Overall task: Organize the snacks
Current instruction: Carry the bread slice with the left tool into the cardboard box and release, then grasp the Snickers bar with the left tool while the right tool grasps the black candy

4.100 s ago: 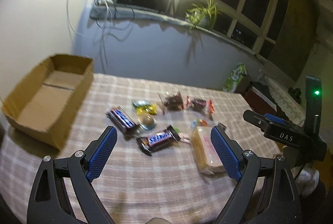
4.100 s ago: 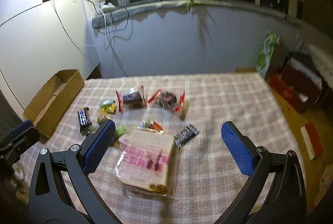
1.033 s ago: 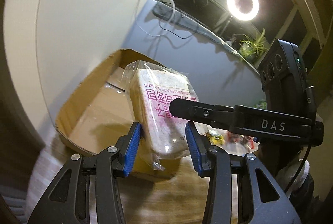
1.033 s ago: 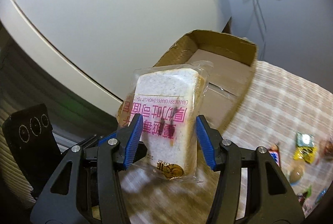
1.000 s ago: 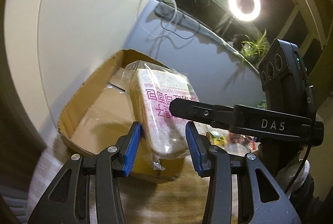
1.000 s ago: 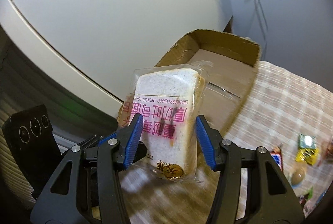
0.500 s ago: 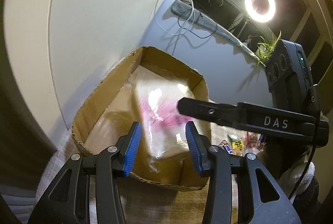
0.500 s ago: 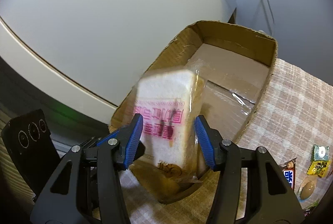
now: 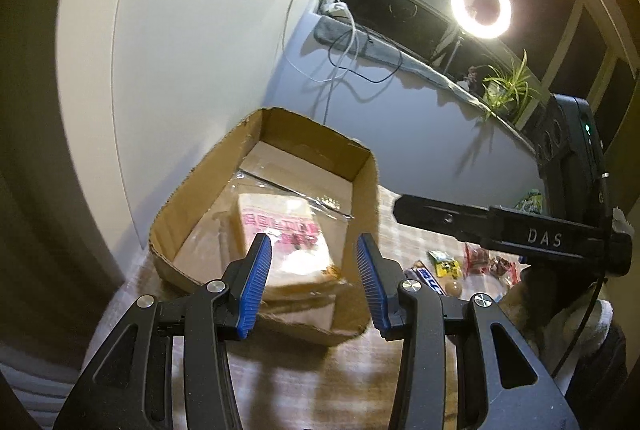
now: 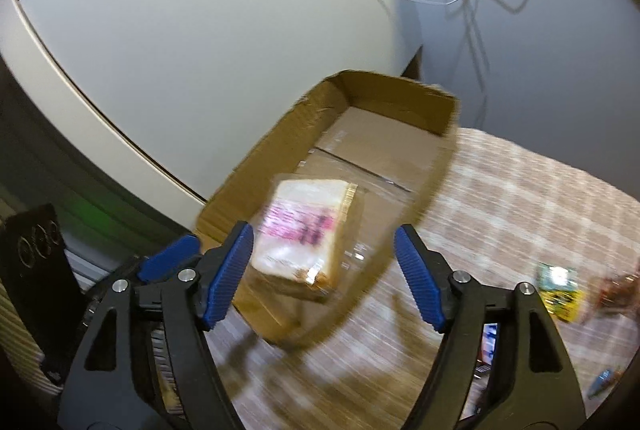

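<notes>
Half a second back the bread pack (image 9: 280,238) hung between both my grippers; now it lies on the floor of the cardboard box (image 9: 200,190), toward the near end, and touches neither tool. At far left a pale curved wall panel (image 10: 180,30) runs just behind the box. My left gripper (image 9: 312,282) hangs above the box's near wall, blue pads (image 9: 256,270) parted with nothing between them. My right gripper (image 10: 324,270) is spread wider, also holding nothing, over the box's near corner; its view is smeared by motion. To the right of the box the checked tablecloth (image 10: 520,190) carries the remaining snacks: a yellow-green packet (image 10: 558,288), a blue bar (image 9: 426,276) and red-wrapped pieces (image 9: 486,262), well apart from the box. Farther right, cables (image 9: 348,58) trail down from the window ledge, where a ring light (image 9: 480,4) glows and a spider plant (image 9: 508,86) stands.
</notes>
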{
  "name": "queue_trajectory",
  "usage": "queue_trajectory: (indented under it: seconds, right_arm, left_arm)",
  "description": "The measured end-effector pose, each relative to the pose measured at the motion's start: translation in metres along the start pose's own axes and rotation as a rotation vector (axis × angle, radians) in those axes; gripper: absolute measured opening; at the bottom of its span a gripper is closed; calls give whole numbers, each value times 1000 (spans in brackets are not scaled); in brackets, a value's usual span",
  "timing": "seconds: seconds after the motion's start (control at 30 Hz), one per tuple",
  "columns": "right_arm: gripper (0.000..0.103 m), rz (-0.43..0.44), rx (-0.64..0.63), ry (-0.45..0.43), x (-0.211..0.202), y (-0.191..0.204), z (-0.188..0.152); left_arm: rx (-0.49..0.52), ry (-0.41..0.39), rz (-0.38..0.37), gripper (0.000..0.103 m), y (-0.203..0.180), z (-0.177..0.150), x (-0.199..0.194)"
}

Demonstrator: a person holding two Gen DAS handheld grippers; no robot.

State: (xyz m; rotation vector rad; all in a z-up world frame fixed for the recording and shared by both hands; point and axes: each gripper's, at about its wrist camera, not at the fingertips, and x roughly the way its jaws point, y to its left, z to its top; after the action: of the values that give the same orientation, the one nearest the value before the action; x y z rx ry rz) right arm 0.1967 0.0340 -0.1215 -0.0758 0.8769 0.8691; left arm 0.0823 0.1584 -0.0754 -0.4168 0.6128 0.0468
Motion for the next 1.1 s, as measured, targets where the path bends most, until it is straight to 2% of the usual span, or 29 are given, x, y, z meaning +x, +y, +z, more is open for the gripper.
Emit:
queue_trajectory:
  seconds: [0.2,0.27,0.33,0.43,0.7,0.83,0.93,1.1]
  right_arm:
    - [77,-100,-3,-63,-44,-28,-27]
    - [78,-139,-11,-91,-63,-41,-38]
    - [91,-163,-12,-112,-79,-52,-49]
    - [96,-209,4,-134,-103,-75,-66]
    - [96,-334,92,-100,-150,-140,-112]
    - [96,-356,156,-95,-169,-174,-132]
    - [96,-415,161,-78,-176,-194,-144]
    - [96,-457,192,-17,-178,-225,-163]
  left_arm:
    - [25,-9,-14,51,-21,-11,-2]
    - [35,-3,-24,51,-28,-14,-1]
    - [47,12,-34,51,-38,-18,2]
    - [62,33,-52,51,-51,-25,8]
    - [140,109,-122,51,-98,-46,33]
    - [180,145,-156,51,-119,-55,44]
    - [216,171,-173,51,-135,-61,52]
    - [290,216,-191,51,-156,-70,65]
